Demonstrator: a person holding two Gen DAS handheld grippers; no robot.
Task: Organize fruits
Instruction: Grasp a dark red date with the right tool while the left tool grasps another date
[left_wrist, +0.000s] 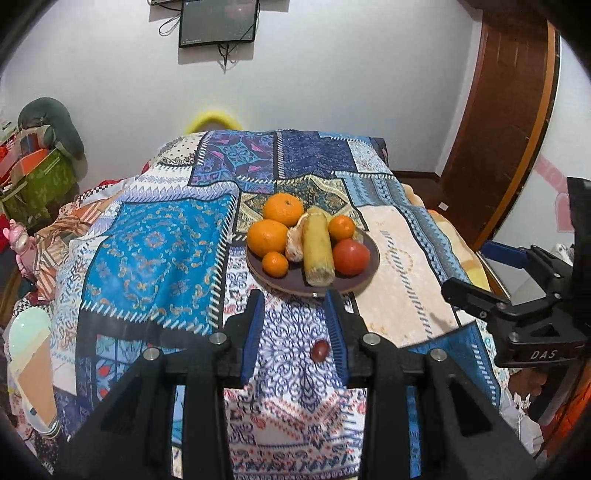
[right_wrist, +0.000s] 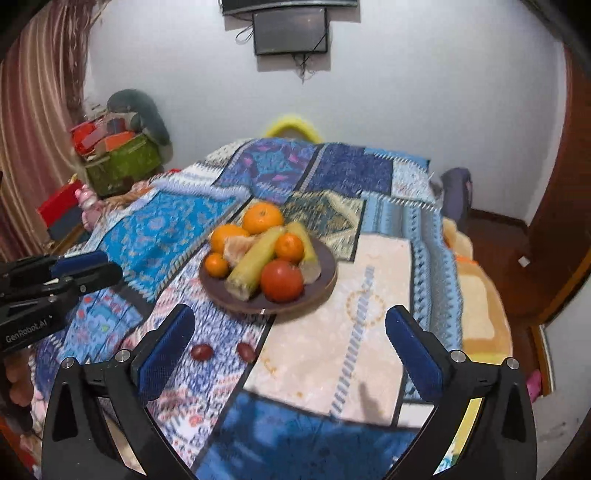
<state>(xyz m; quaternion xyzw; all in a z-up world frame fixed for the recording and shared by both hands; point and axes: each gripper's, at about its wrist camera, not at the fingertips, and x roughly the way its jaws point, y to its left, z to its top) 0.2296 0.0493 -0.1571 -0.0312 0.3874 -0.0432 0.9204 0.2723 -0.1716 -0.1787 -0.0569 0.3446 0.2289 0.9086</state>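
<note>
Blue-padded fingers (right_wrist: 167, 345) of the right gripper (right_wrist: 291, 345) fill the near edge of its view, spread wide with nothing between them. The left gripper (left_wrist: 297, 332) has its fingers drawn partway in, narrower but also empty, with only patterned cloth (left_wrist: 155, 251) showing in the gap.

Taking the brown plate (right_wrist: 325, 284) as landmark: it sits on the quilt-covered worktop, piled with oranges (right_wrist: 263, 218), smaller tangerines, a peeled citrus piece, two corn cobs (right_wrist: 253, 267) and a red tomato (right_wrist: 282, 280) at its near rim. Two small dark red fruits (right_wrist: 202, 352) lie loose on the cloth just short of the plate, on the camera side; the left wrist view shows only one of them (left_wrist: 320, 350), beside that gripper's right finger.

The likely trouble is with these two strays. They are small, round and smooth, so a pinch off centre could squirt one away, and the soft, rumpled cloth would let it roll toward the worktop's edge. The plate is also heaped; dropping anything onto the pile could dislodge the tomato or a tangerine at the rim. With both grippers near each other before the plate, they could collide.
</note>
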